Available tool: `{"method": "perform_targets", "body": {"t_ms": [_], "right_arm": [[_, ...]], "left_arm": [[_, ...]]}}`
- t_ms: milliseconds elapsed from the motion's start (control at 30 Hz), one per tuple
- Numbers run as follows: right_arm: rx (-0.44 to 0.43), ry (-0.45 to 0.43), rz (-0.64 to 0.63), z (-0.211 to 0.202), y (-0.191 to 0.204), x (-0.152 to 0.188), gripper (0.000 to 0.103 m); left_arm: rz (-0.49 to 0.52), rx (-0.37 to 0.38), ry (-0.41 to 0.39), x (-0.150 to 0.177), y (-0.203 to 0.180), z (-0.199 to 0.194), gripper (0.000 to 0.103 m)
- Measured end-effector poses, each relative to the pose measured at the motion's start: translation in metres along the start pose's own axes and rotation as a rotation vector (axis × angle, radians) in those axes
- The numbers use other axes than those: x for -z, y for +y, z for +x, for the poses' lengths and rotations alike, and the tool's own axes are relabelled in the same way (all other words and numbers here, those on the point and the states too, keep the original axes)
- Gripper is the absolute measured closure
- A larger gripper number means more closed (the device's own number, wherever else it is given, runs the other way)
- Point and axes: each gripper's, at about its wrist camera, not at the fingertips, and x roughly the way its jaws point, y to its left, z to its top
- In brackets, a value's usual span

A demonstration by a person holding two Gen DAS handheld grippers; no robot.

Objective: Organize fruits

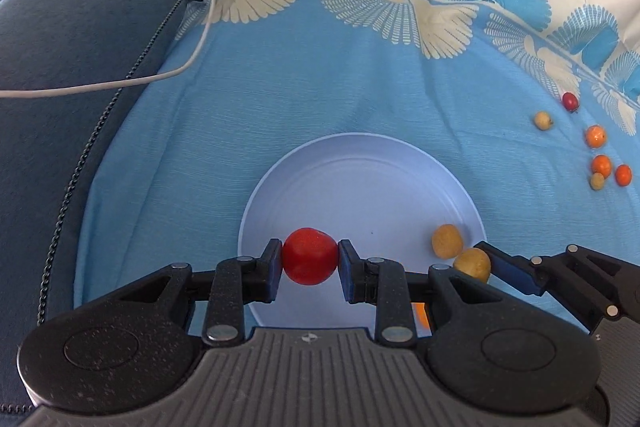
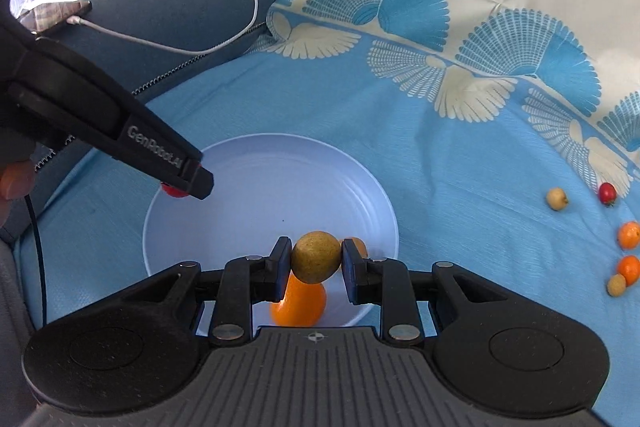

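Observation:
My left gripper (image 1: 310, 265) is shut on a red fruit (image 1: 309, 255) above the near left part of a pale round plate (image 1: 360, 139). From the right wrist view its black finger (image 2: 188, 175) covers most of that red fruit (image 2: 173, 191) over the plate's (image 2: 280, 139) left rim. My right gripper (image 2: 316, 265) is shut on a yellow-brown fruit (image 2: 316, 255) over the plate's near side. Under it an orange fruit (image 2: 300, 303) lies in the plate. Another yellow fruit (image 1: 447, 240) rests in the plate beside the held one (image 1: 474, 264).
Several loose fruits lie on the blue patterned cloth (image 1: 320, 87) at the right: red (image 2: 607, 193), yellow (image 2: 557, 198) and orange (image 2: 629, 235) ones. A blue sofa cushion (image 1: 80, 47) with a white cable (image 1: 192, 55) borders the cloth on the left. A person's fingers (image 2: 16, 183) show at the left edge.

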Motion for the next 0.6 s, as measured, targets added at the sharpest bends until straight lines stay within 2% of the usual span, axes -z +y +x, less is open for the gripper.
{"method": "perform_targets", "body": {"t_ms": [33,67,100,133,167,233,333,433,533,600], "right_arm": [[-0.001,0.006,-0.009,0.004,0.000,0.000,0.075],[-0.008,0.015,-0.016,0.008,0.000,-0.001,0.074],[-0.015,0.026,-0.019,0.011,0.000,-0.002,0.071],[-0.017,0.035,-0.020,0.012,0.000,-0.004,0.053],[-0.015,0.034,-0.016,0.009,-0.001,-0.005,0.040],[-0.012,0.011,0.007,-0.004,-0.003,-0.006,0.028],[0.003,0.016,0.044,-0.034,-0.004,-0.003,0.021],[0.029,0.008,0.102,-0.072,-0.001,0.003,0.011],[0.047,-0.018,0.156,-0.113,0.008,0.012,0.002],[0.063,-0.034,0.202,-0.138,0.018,0.019,0.001]], "left_arm": [[0.001,0.010,0.005,-0.002,0.001,0.001,0.051],[0.004,0.026,0.007,-0.004,0.002,0.000,0.021],[0.006,0.037,-0.002,-0.005,0.003,-0.004,0.008],[-0.001,0.034,-0.037,-0.005,0.006,-0.013,0.001],[-0.007,0.027,-0.074,-0.004,0.009,-0.023,0.000],[0.001,0.015,-0.080,-0.001,0.012,-0.040,0.000],[-0.023,-0.057,-0.084,0.015,0.020,-0.066,0.000],[-0.047,-0.131,-0.041,0.041,0.025,-0.092,0.000],[-0.089,-0.152,-0.008,0.071,0.028,-0.113,0.000],[-0.099,-0.165,-0.007,0.091,0.025,-0.127,0.000]]}}
